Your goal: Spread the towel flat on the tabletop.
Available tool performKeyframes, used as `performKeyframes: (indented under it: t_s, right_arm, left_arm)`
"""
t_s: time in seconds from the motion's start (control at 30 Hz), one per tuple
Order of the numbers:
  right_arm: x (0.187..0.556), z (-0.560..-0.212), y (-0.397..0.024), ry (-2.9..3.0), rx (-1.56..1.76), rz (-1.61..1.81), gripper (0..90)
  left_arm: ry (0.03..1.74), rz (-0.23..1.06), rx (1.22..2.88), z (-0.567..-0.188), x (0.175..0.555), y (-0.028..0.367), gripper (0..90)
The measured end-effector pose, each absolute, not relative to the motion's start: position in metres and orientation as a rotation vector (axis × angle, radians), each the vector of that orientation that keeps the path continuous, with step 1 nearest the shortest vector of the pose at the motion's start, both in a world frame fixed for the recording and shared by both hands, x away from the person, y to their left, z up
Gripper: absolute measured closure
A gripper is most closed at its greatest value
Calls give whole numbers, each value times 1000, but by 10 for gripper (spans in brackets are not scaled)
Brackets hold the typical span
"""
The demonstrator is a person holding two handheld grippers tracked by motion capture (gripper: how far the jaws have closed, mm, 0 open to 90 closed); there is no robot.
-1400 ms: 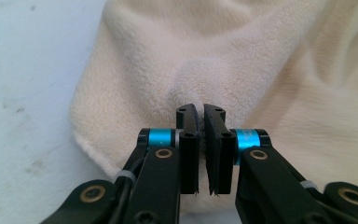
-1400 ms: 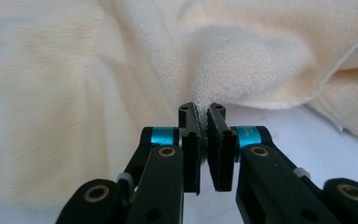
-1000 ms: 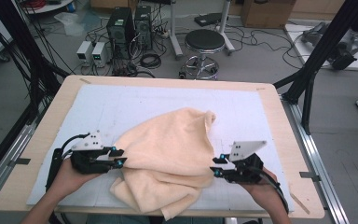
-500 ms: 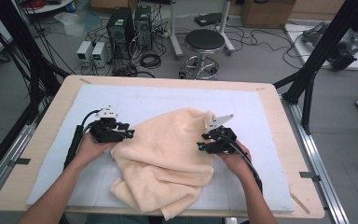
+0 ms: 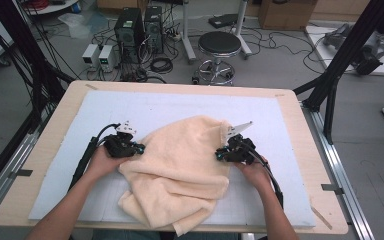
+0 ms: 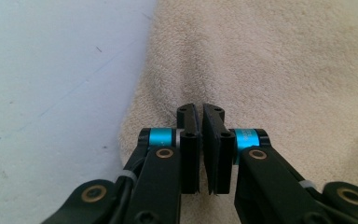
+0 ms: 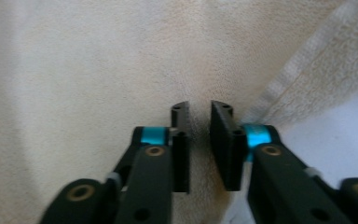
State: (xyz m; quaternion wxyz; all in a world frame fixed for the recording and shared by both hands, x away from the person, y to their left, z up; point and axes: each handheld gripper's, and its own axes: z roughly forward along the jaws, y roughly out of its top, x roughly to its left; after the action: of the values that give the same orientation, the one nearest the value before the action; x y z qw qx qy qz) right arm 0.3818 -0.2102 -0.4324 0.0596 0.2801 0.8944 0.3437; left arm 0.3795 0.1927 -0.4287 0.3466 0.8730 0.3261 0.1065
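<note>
**Both tongs pinched on the towel's side edges**

Left tongs [image 6: 200, 140]: jaws drawn almost together, and they have just been closing. A ridge of cream towel [image 6: 270, 70] puckers up right at their tips, so the cloth is nipped between the pads. In the high view the left tongs [image 5: 139, 148] sit at the towel's left edge, with the bare pale mat [image 6: 51, 84] to their outer side.

Right tongs [image 7: 199, 144]: jaws also just closed in, a narrow slot left between them with towel pile bunched in it — gripping the cloth. A hemmed border of the towel runs off diagonally from the tips on the outer side. In the high view the right tongs [image 5: 220, 155] bite the towel's right edge.

Towel [image 5: 180, 170]: lies crumpled between the two tongs, spreading away from both toward the middle of the surface [image 5: 300, 120]; a folded tail trails back past the tongs toward the person's edge.

Hands: left hand [image 5: 102, 161] and right hand [image 5: 252, 172] each behind their tongs, black cables trailing along the forearms.

Beyond the surface — a round stool [image 5: 220, 45] on the floor, well apart.
</note>
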Motion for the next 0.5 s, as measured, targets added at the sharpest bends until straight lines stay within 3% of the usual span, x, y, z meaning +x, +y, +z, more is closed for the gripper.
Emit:
performKeyframes:
  t_s: [0.27, 0.5]
  right_arm:
    - [355, -403, -207, 2707, 707, 1154, 864]
    - [304, -376, -219, 2689, 579, 1177, 861]
  left_arm:
    - [789, 298, 2180, -397, 354, 209, 868]
    - [660, 296, 2160, -373, 297, 222, 869]
